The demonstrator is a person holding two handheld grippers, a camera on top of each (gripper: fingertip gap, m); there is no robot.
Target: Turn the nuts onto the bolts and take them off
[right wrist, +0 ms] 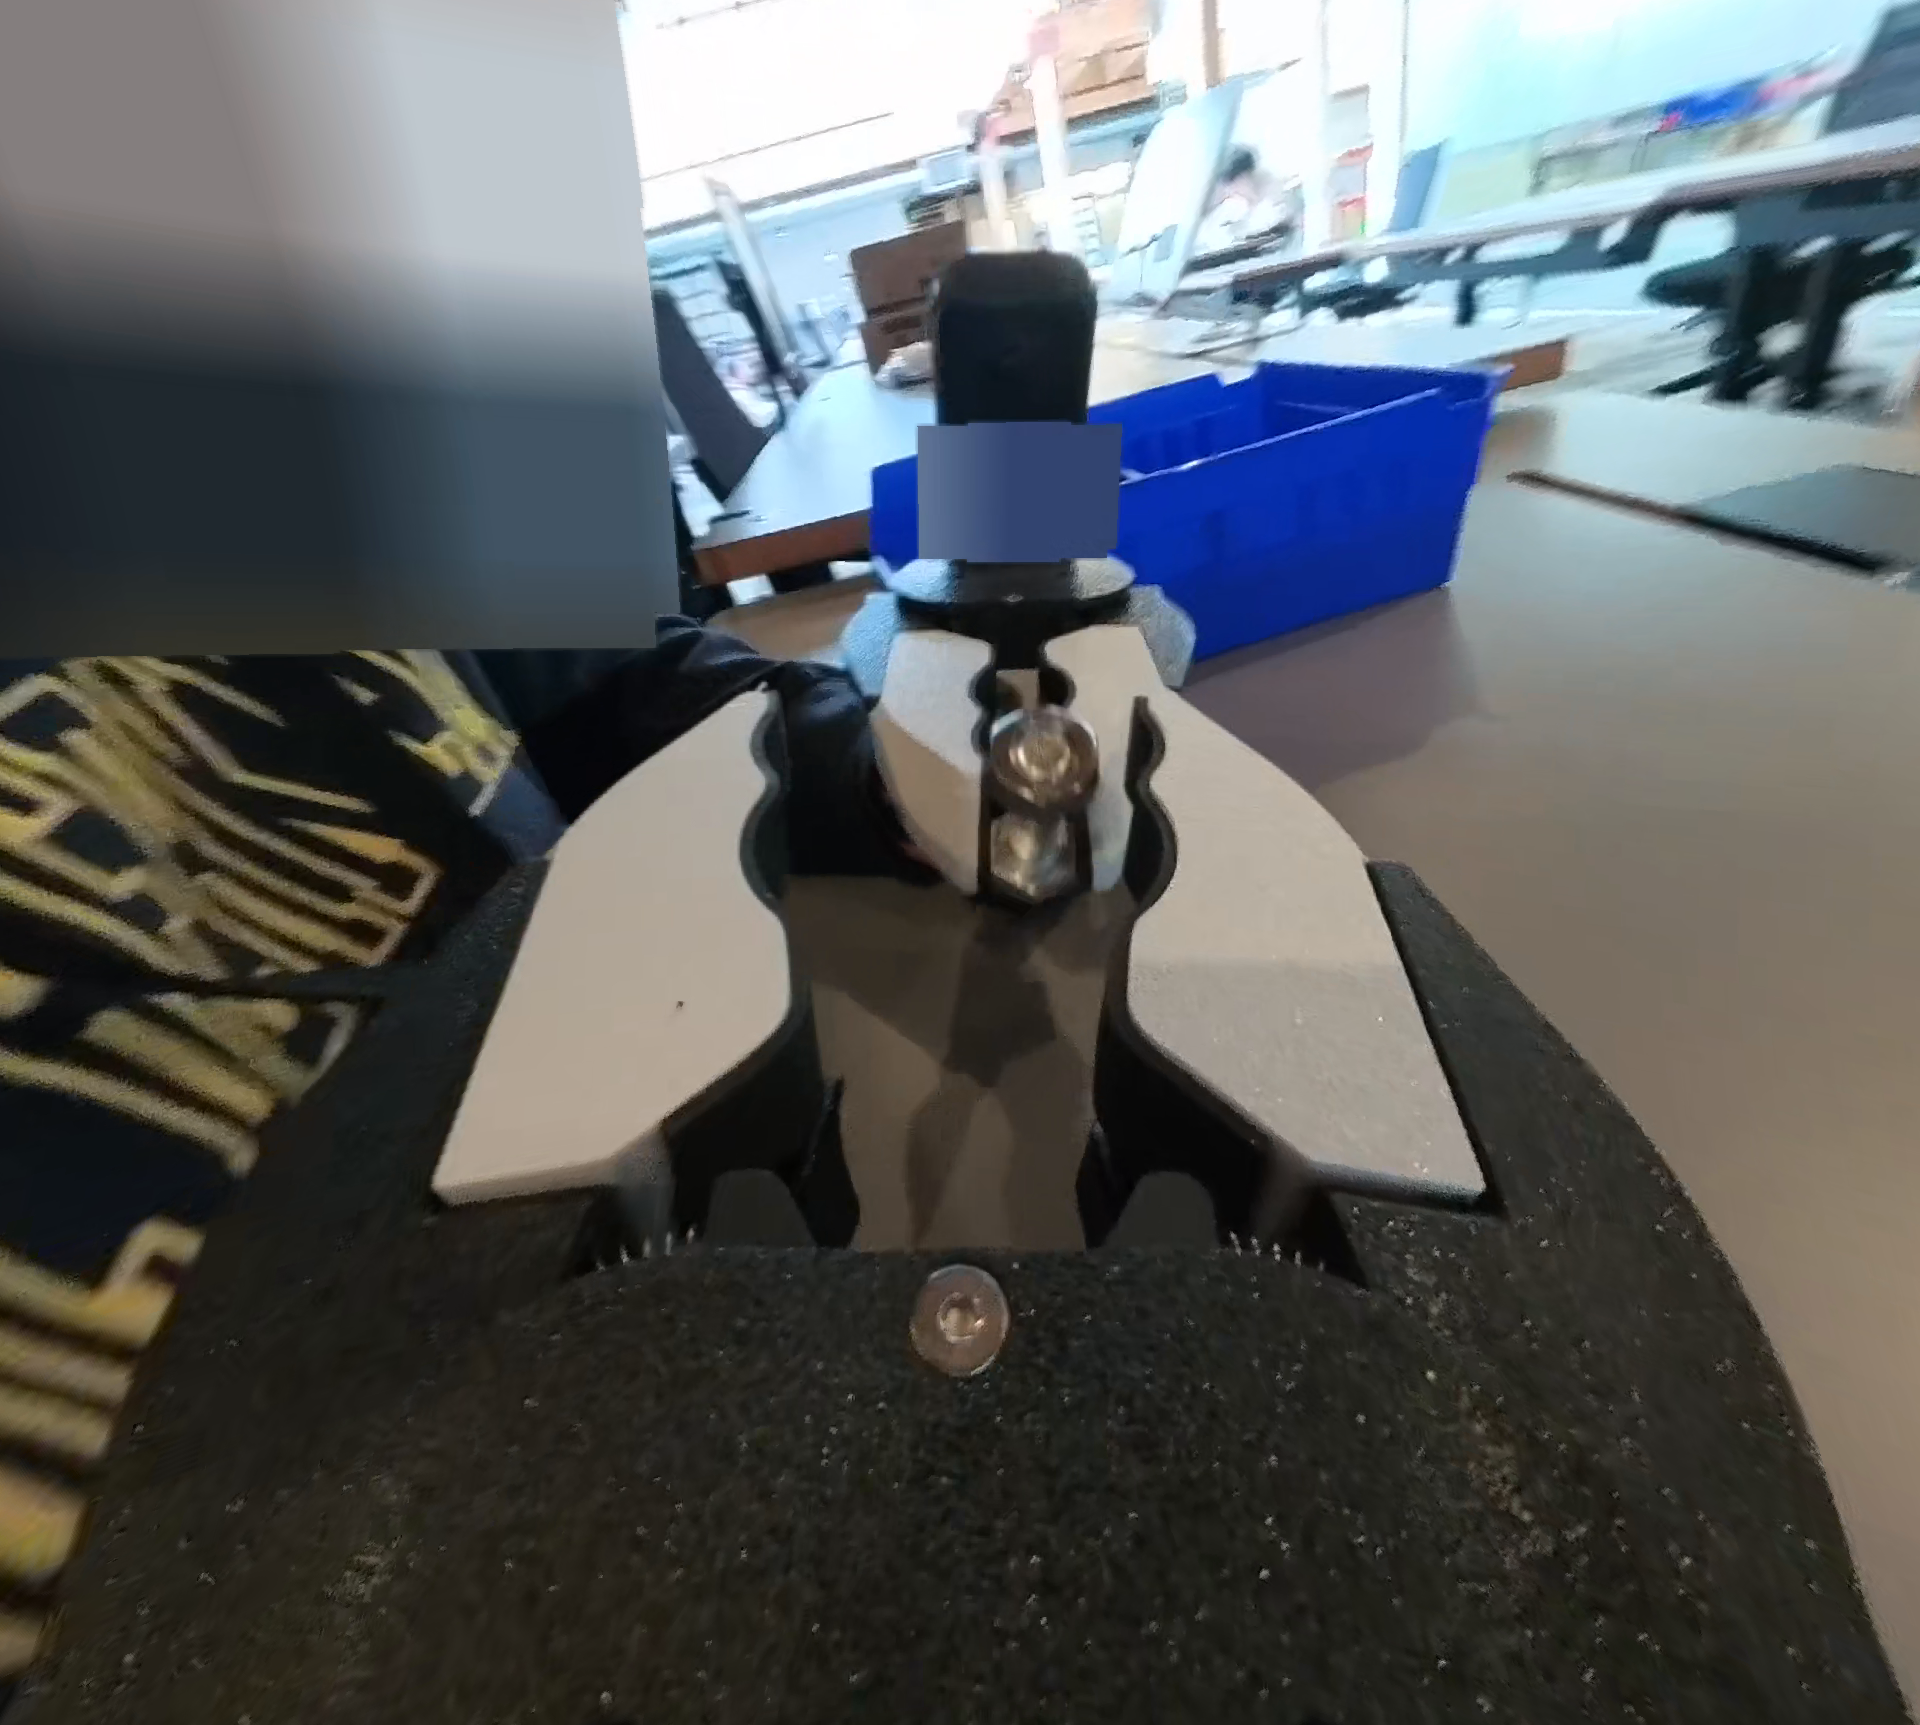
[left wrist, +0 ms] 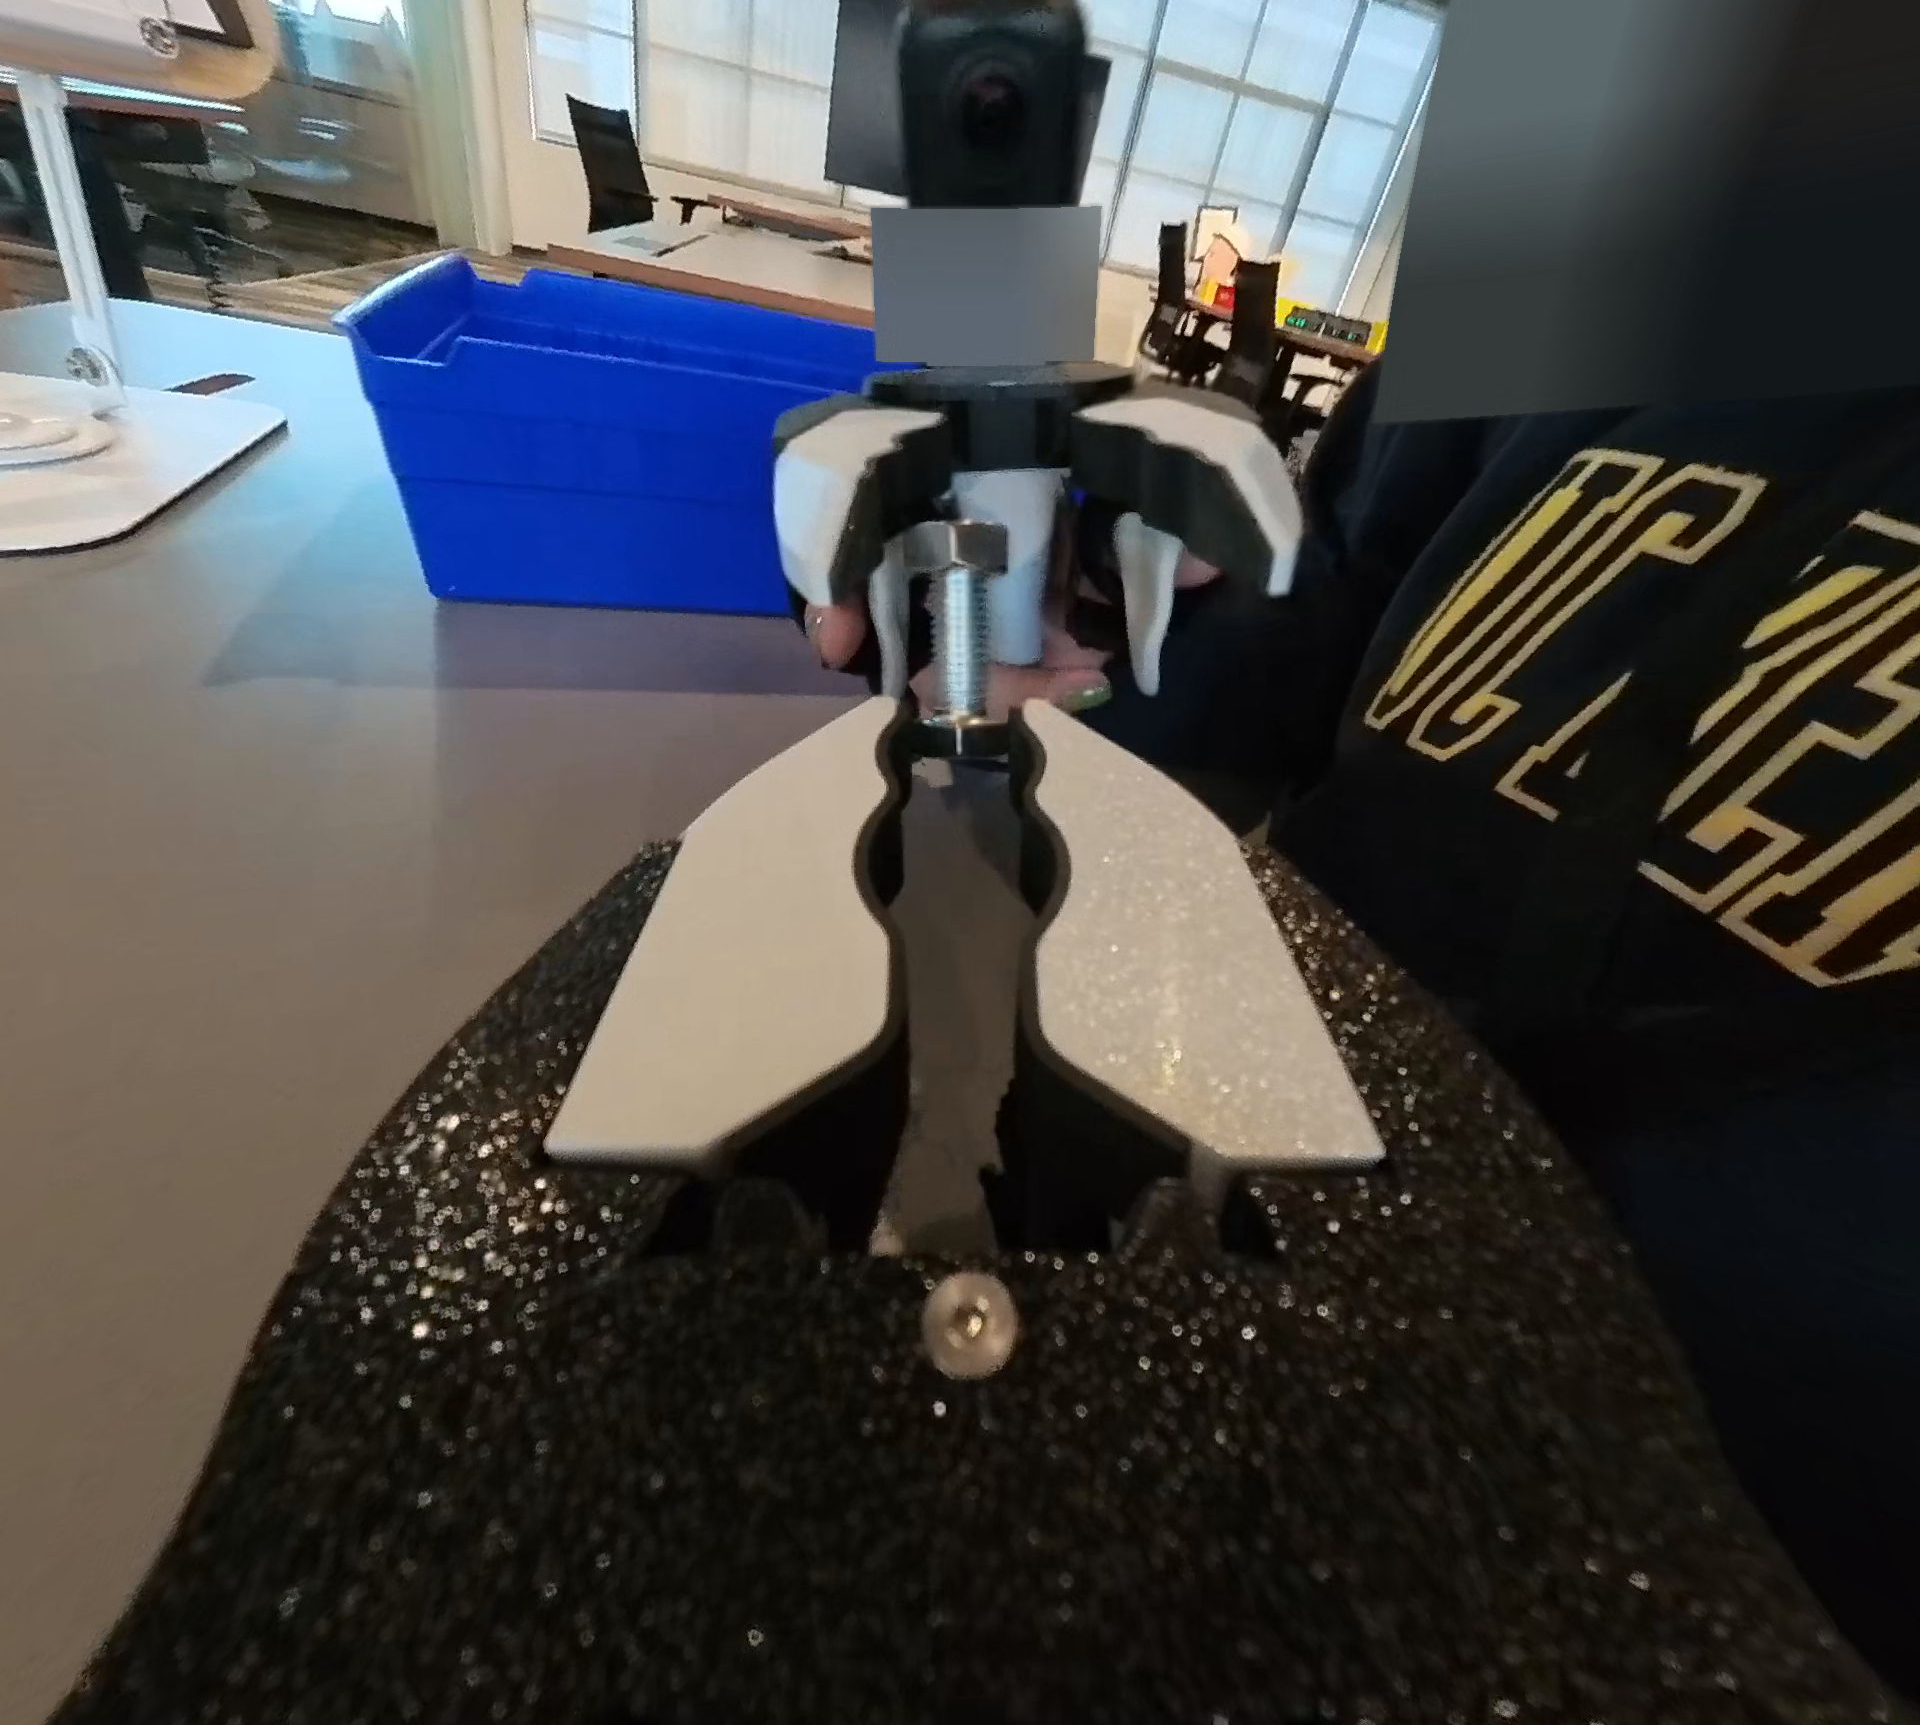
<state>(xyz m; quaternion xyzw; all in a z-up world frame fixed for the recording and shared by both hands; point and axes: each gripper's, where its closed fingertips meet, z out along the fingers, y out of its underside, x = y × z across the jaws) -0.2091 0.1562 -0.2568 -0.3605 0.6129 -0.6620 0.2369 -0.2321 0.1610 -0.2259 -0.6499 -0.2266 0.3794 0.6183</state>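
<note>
A silver bolt [left wrist: 954,636] stands upright between the two grippers, above the grey table [left wrist: 260,844]. My left gripper [left wrist: 956,732] is shut on its lower end. A hexagonal piece [left wrist: 961,548] sits at its upper end. My right gripper [left wrist: 1013,626] faces the left one with its fingers spread wide; the bolt's upper end lies between them, close to one finger. In the right wrist view my right gripper [right wrist: 956,740] is open, and the left gripper [right wrist: 1029,844] holds the bolt [right wrist: 1042,759] just beyond its fingertips. I cannot tell which end is the nut.
A blue plastic bin [left wrist: 582,470] stands on the table behind the grippers; it also shows in the right wrist view [right wrist: 1330,512]. A person in a dark sweatshirt [left wrist: 1610,740] sits close by. A white stand base [left wrist: 104,470] lies at the far left. My two grippers' fingertips are within a few centimetres of each other.
</note>
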